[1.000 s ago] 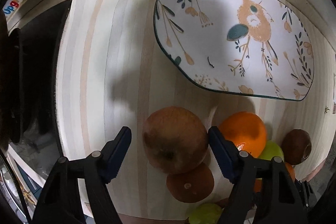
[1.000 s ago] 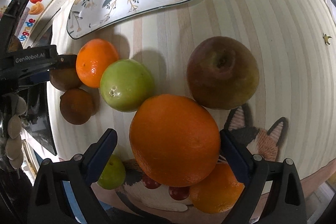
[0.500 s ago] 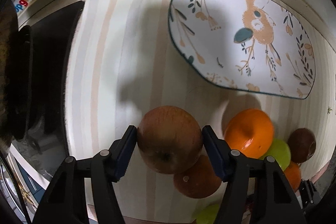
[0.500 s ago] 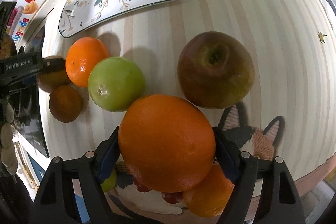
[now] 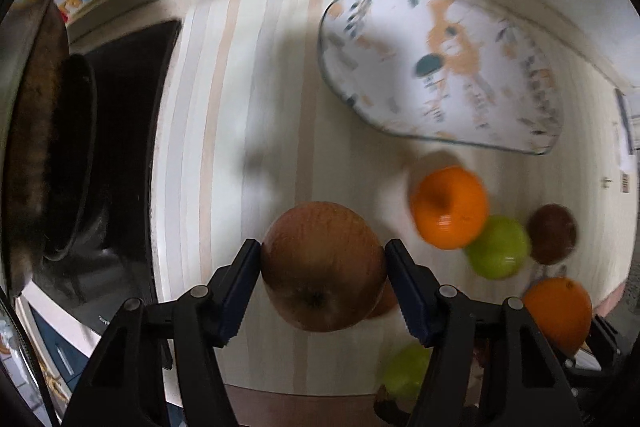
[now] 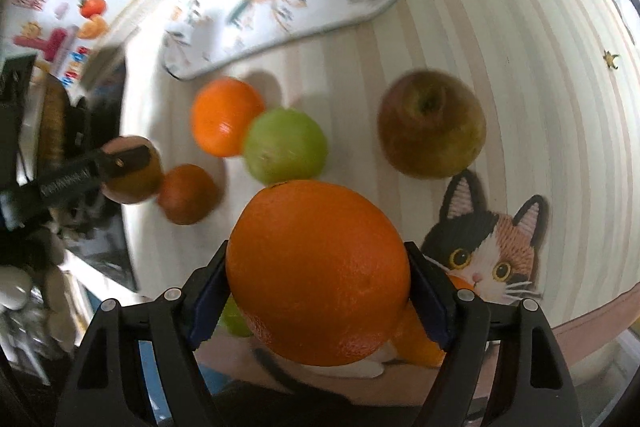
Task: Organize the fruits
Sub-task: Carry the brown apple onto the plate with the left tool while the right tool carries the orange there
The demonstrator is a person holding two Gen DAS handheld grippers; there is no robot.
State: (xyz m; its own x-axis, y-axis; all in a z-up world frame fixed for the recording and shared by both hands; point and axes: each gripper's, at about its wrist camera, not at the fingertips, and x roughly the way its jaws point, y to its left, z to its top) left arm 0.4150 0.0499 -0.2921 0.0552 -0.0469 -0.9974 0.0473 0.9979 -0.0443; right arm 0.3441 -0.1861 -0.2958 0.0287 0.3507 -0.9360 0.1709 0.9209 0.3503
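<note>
Bare striped cloth [image 5: 256, 131] lies open beside the floral plate [image 5: 460, 67]. Left gripper [image 5: 324, 267] pinches a brown apple [image 5: 320, 267]; right gripper [image 6: 316, 287] clamps a big orange [image 6: 320, 267].

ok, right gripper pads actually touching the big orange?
Touching. The right wrist view shows both blue pads of the right gripper pressed against the sides of the big orange, no gap either side.

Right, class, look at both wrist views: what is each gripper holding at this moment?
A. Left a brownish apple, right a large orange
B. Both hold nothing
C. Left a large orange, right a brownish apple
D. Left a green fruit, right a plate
A: the left gripper pads press on the brownish apple, and the right gripper pads clamp the large orange.
</note>
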